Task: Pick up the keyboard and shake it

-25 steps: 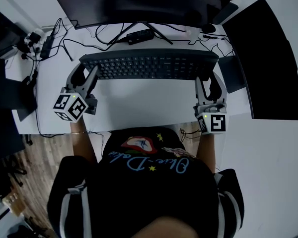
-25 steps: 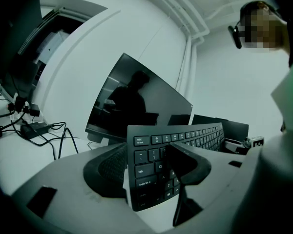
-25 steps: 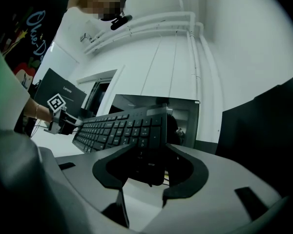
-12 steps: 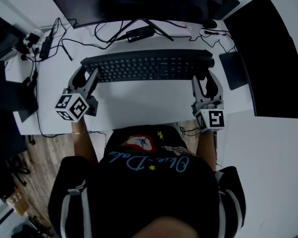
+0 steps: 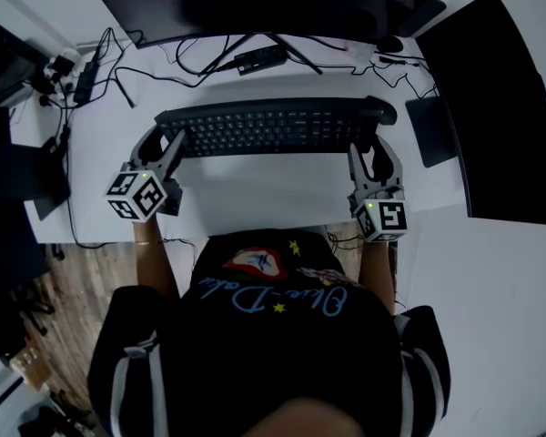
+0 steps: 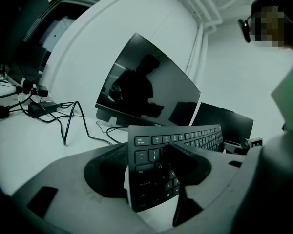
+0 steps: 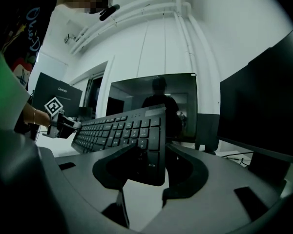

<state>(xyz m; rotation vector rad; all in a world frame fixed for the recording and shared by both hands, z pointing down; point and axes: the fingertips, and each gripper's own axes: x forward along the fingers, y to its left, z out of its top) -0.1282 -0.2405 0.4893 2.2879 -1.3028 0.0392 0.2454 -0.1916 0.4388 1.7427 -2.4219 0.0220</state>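
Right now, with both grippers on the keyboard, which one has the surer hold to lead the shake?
Left, slightly. The left gripper has the keyboard seated deep between its jaws, several key rows in. The right gripper seems to clamp only a corner near the enter key. Both grip, so shake with both.

Keyboard comes down with both grippers

In the head view the keyboard (image 5: 273,127), carried at its ends by the left gripper (image 5: 164,142) and the right gripper (image 5: 369,146), now sits lower and nearer the person than a second ago. The strip of white desk (image 5: 255,189) between its back edge and the black box (image 5: 259,59) among the cables is wider, and both grippers are slightly nearer the picture's middle.
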